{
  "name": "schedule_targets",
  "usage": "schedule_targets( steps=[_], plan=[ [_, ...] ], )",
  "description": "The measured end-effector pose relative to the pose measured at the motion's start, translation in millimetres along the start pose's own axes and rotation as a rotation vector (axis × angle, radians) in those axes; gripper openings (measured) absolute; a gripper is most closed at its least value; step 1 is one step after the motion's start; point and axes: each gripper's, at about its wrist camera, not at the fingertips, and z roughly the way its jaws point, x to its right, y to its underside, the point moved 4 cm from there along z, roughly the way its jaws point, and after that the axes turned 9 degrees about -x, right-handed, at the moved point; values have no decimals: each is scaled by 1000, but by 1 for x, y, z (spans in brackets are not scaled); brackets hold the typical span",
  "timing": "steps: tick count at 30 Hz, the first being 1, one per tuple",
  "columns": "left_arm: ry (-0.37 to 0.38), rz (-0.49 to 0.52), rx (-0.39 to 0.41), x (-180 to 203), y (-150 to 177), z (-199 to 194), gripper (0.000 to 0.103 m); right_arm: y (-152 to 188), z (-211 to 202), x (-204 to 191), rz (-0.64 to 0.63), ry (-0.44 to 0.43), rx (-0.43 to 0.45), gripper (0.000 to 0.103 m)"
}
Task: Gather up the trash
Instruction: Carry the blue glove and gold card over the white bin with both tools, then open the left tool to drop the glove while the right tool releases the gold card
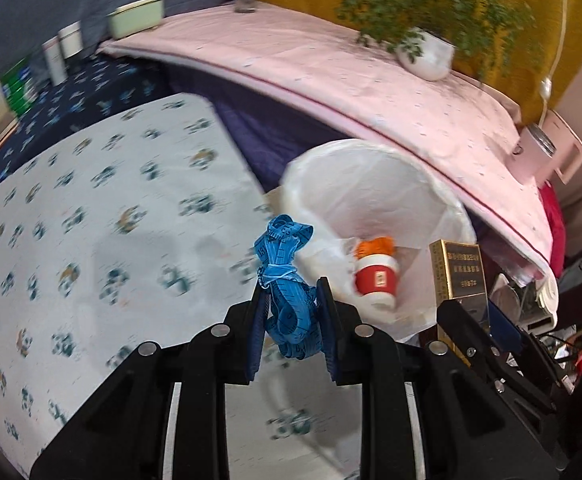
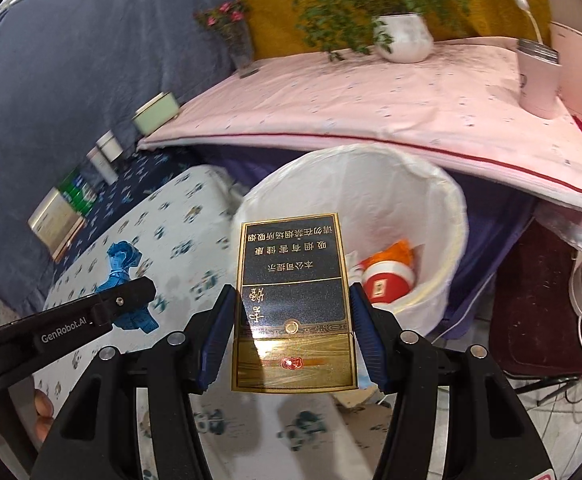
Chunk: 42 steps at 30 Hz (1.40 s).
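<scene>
Meanwhile, the left claw (image 1: 291, 300) is gripping one blue tape measure (image 1: 285, 280) beside the lined bin (image 2: 447, 200). The right claw (image 2: 291, 312) is clamping one cigarette box (image 2: 293, 300) over it; one red cup (image 2: 387, 280) is lying inside.

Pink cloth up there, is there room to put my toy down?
Yes. The pink cloth lies bare in its middle, between the white plant pot and the red-striped front edge. The right end is crowded by the pink cup; the far left corner has a flower vase.
</scene>
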Motion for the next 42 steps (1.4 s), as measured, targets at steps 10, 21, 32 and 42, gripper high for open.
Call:
schedule_targets(
  steps=[10,21,32,42],
  plan=[
    [149,43,-26,54,-49,28,27,-25,-8,62,89,47,38,55],
    [101,24,20,40,-63,32,64,-48,10,66,78,40,37,55],
    [-97,-66,62,-18,-55,26,65,-64,37,36,3,38,8,55],
    [-177,-98,91,-45,-41,12,76,-70,35,5,-63,56,19,57]
  ],
)
